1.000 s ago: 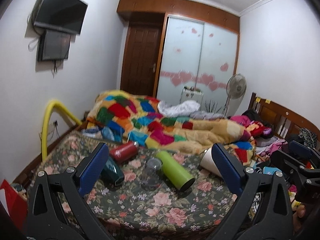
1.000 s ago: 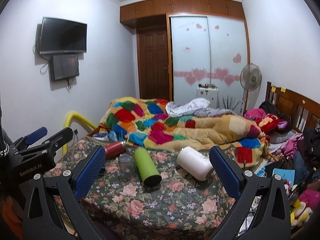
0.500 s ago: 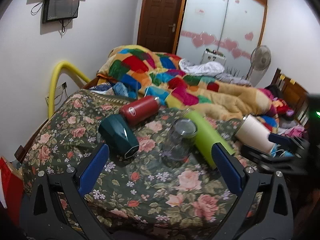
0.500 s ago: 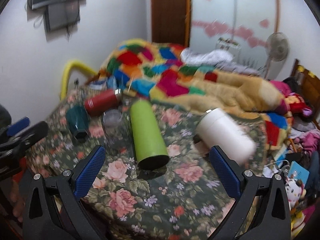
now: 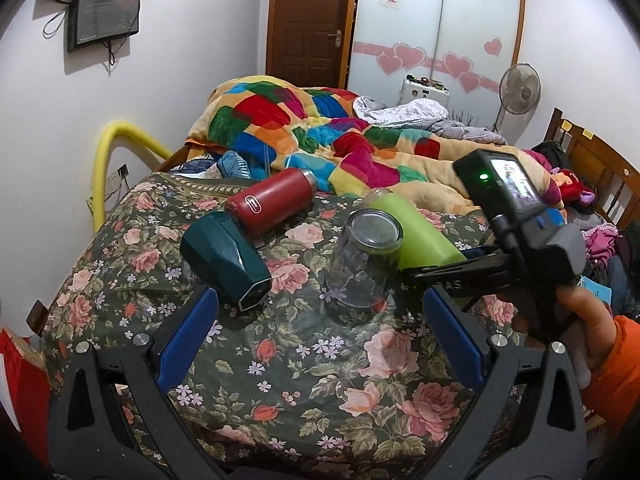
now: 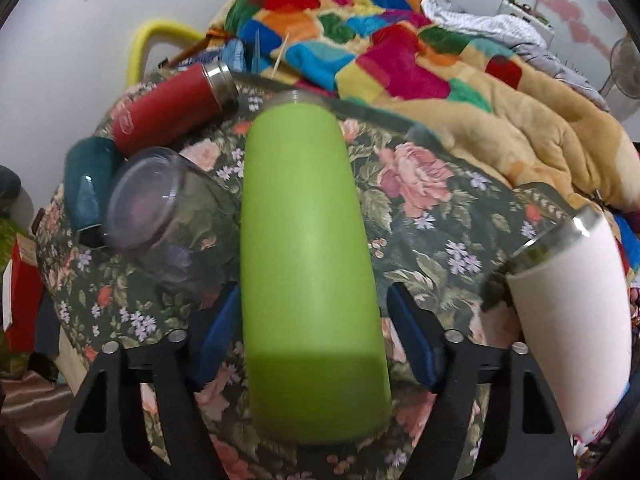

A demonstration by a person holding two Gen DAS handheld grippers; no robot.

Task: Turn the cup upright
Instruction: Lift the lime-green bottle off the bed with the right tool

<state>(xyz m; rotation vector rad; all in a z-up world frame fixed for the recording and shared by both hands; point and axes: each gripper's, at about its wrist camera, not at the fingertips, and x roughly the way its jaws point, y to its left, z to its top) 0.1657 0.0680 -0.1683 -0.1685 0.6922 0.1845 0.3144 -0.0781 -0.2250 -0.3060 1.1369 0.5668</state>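
On the flowered bedspread (image 5: 304, 364) at the foot of the bed lie 5 drinking vessels close together. The green cup (image 6: 312, 264) is a smooth matte cylinder on its side, its flat base toward the right wrist camera and its metal-rimmed mouth pointing away toward the patchwork quilt (image 5: 320, 136). The right tool (image 6: 312, 336) has its 2 blue-padded fingers (image 6: 412, 340) spread to either side of the cup's lower body; whether the pads touch it cannot be told. Just left of the green cup a clear glass (image 5: 364, 264) with faceted walls stands upside down, its thick round base on top. Beyond that, a dark teal cup (image 5: 228, 260) with angular flat faces lies on its side, and a red flask (image 5: 272, 204) with a steel collar lies across its far end, apparently touching it. To the right of the green cup a white cup (image 6: 572, 344) with a shiny metal rim lies tilted near the bed's edge. The left tool (image 5: 320, 340) hovers in front of the glass with its blue pads (image 5: 188, 336) wide apart and nothing between them. From the left view, the right tool's black body and lit camera screen cover much of the green cup. A standing fan (image 5: 518, 92) and a wall-mounted screen (image 5: 104, 12) sit further back.
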